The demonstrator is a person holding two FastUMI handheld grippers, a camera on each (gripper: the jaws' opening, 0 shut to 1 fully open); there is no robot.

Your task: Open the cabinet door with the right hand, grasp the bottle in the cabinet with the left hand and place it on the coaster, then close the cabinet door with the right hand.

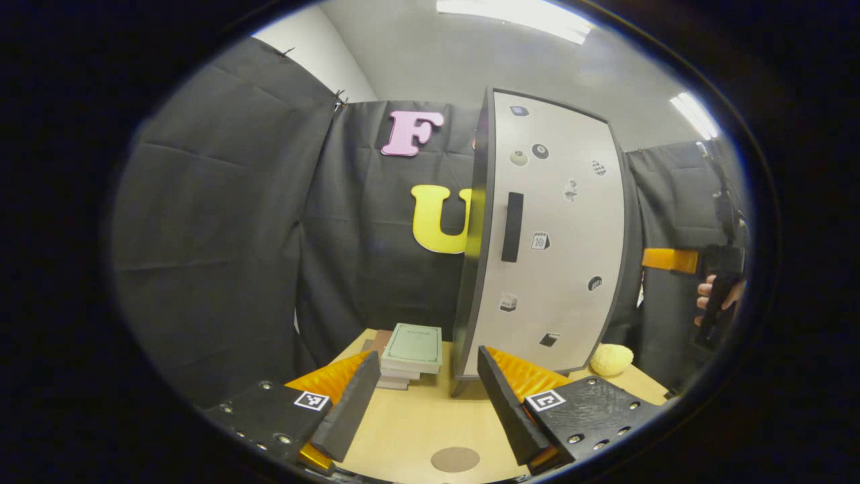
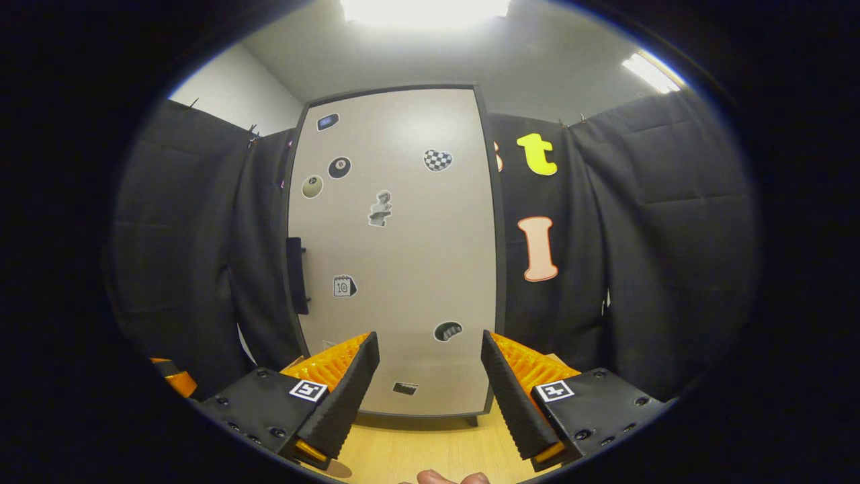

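The tall grey cabinet (image 1: 557,222) stands on the wooden table with its door (image 2: 396,255) shut, so its inside is hidden. A black vertical handle (image 1: 512,226) sits near the door's left edge (image 2: 296,275). A round brown coaster (image 1: 455,459) lies on the table just in front of my left gripper (image 1: 428,355), which is open and holds nothing. My right gripper (image 2: 428,336) is open too, facing the door head-on a short way off, with the handle up to its left. In the left gripper view a hand holds the right gripper (image 1: 720,289) to the right of the cabinet.
A stack of books (image 1: 411,353) lies on the table left of the cabinet. A yellow lumpy object (image 1: 611,359) rests by the cabinet's right foot. Black cloth walls close in the booth on all sides. A fingertip (image 2: 447,477) shows at the bottom edge.
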